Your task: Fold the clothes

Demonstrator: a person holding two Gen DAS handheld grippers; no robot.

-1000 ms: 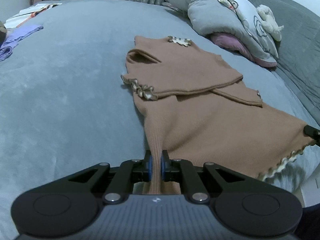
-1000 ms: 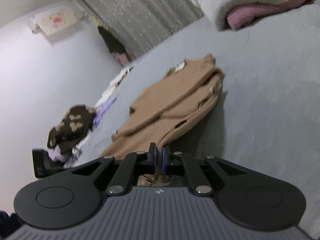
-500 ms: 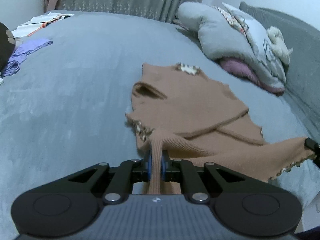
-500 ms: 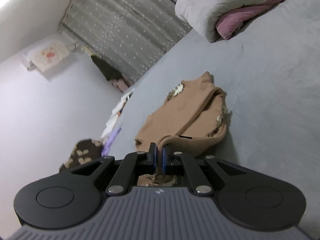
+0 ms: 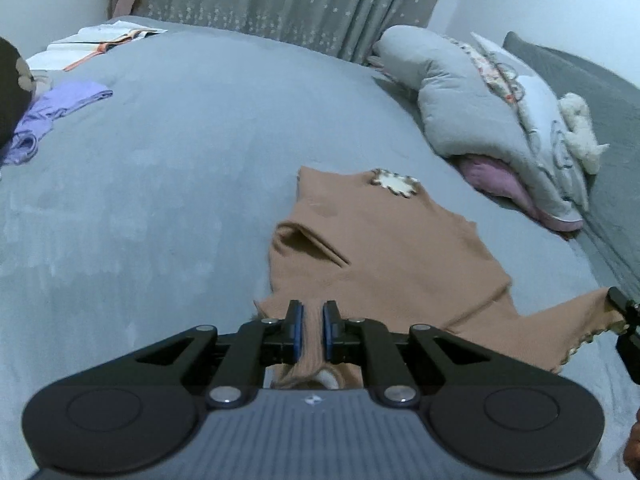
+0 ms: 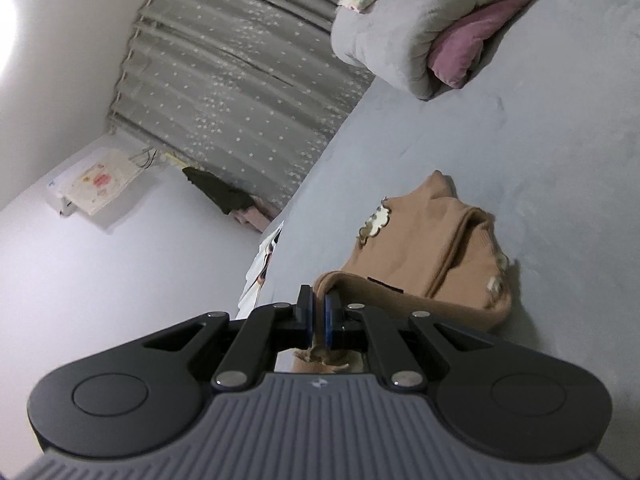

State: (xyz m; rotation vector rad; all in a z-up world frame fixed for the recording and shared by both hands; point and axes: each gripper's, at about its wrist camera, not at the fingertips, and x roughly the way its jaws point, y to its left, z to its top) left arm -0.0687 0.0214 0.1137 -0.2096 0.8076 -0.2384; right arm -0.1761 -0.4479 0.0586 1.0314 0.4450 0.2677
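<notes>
left gripper point(image 5: 311, 334): jaws pinch the brown sweater point(image 5: 384, 256) hem | right gripper point(image 6: 317, 322): jaws pinch its other hem corner | sweater: on the grey bed point(image 5: 168, 168), near end lifted up

Each camera rode close behind its gripper, low over the bed point(image 5: 160, 200); the right view was rolled sideways. Both shared the brown sweater point(image 5: 384, 248) point(image 6: 420, 248).

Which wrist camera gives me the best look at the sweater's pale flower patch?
Left wrist: the flower patch faces the camera, whole outline visible on the brown sweater. Right wrist shows it edge-on, smaller and curled.
</notes>
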